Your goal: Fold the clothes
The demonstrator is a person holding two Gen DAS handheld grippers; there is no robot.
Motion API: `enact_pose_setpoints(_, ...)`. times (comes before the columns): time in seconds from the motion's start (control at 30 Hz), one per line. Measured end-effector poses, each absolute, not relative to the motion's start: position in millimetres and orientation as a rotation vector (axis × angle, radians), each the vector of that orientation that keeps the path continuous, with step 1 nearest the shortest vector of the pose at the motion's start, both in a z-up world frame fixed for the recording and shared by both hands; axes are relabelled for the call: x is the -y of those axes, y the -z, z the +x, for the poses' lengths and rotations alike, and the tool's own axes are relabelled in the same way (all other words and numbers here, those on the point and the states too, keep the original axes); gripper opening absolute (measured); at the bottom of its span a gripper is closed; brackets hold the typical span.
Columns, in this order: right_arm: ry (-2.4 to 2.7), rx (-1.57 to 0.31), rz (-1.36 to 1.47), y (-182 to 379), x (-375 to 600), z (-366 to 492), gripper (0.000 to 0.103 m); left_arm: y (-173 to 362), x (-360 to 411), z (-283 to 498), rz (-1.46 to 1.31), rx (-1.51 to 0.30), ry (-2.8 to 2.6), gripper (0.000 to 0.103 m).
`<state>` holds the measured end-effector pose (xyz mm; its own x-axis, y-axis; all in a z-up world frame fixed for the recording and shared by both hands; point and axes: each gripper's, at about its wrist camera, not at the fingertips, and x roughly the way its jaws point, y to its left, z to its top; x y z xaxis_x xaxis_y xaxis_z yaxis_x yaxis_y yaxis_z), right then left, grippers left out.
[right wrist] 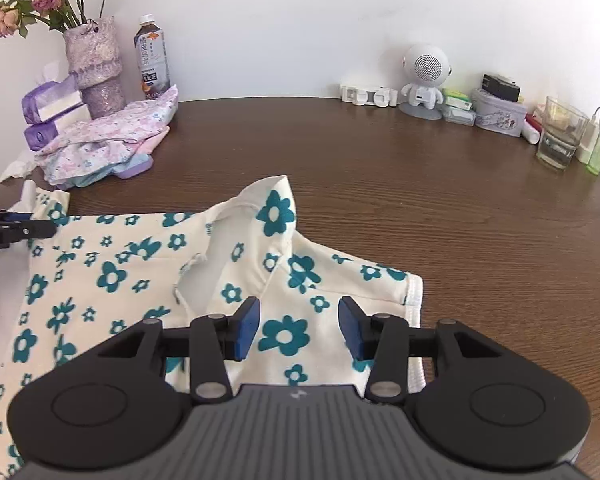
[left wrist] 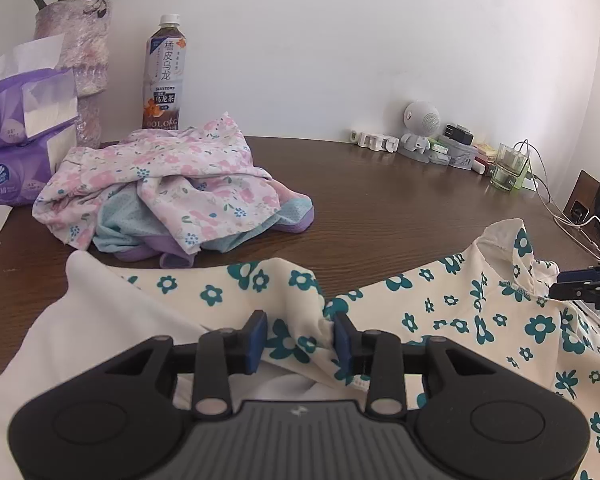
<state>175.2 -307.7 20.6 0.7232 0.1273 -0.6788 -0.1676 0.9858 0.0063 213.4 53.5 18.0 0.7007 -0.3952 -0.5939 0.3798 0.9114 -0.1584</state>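
A cream garment with teal flowers (left wrist: 440, 304) lies spread on the brown table (left wrist: 400, 208), its collar standing up. In the left wrist view my left gripper (left wrist: 300, 322) has a bunched, raised fold of that garment pinched between its blue pads. The right gripper (left wrist: 560, 285) shows at the right edge by the collar. In the right wrist view my right gripper (right wrist: 299, 316) stands open just above the flat sleeve part of the garment (right wrist: 112, 276), with the pads apart and nothing pressed between them. The left gripper (right wrist: 40, 224) pokes in at the left edge.
A pile of pink floral and blue-purple clothes (left wrist: 172, 188) sits at the back left. Behind it stand a tea bottle (left wrist: 164, 76), a vase (left wrist: 84, 48) and tissue packs (left wrist: 16, 120). Along the wall are a robot-shaped speaker (right wrist: 424, 76), small boxes, a glass (right wrist: 558, 136) and cables.
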Motion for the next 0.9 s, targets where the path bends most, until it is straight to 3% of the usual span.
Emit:
enact_pose_setpoints(0.1,-0.172,-0.773,-0.047,-12,307,185,0.044,-18,-54,213,-0.028,-0.666,0.437,0.035)
enact_pose_setpoints(0.17,-0.175,-0.762,-0.065,-8,305,185,0.037,-18,-54,214,-0.03,-0.666,0.44,0.037)
enact_pose_setpoints(0.2,-0.174,-0.761,-0.067,-8,304,185,0.028,-18,-54,214,-0.032,-0.666,0.442,0.037)
enact_pose_setpoints(0.23,-0.167,-0.761,-0.068,-9,304,186,0.009,-18,-54,214,-0.033,-0.666,0.444,0.038)
enact_pose_setpoints(0.27,-0.161,-0.762,-0.069,-9,305,186,0.003,-18,-55,214,-0.034,-0.665,0.445,0.038)
enact_pose_setpoints(0.73,-0.108,-0.734,-0.113,-23,325,205,0.001,-17,-55,214,-0.04,-0.664,0.465,0.042)
enact_pose_setpoints(0.8,-0.118,-0.737,-0.053,-23,330,202,0.005,-17,-55,214,-0.04,-0.664,0.468,0.043)
enact_pose_setpoints(0.9,-0.139,-0.715,0.066,-30,339,193,0.019,-17,-54,214,-0.04,-0.664,0.472,0.047)
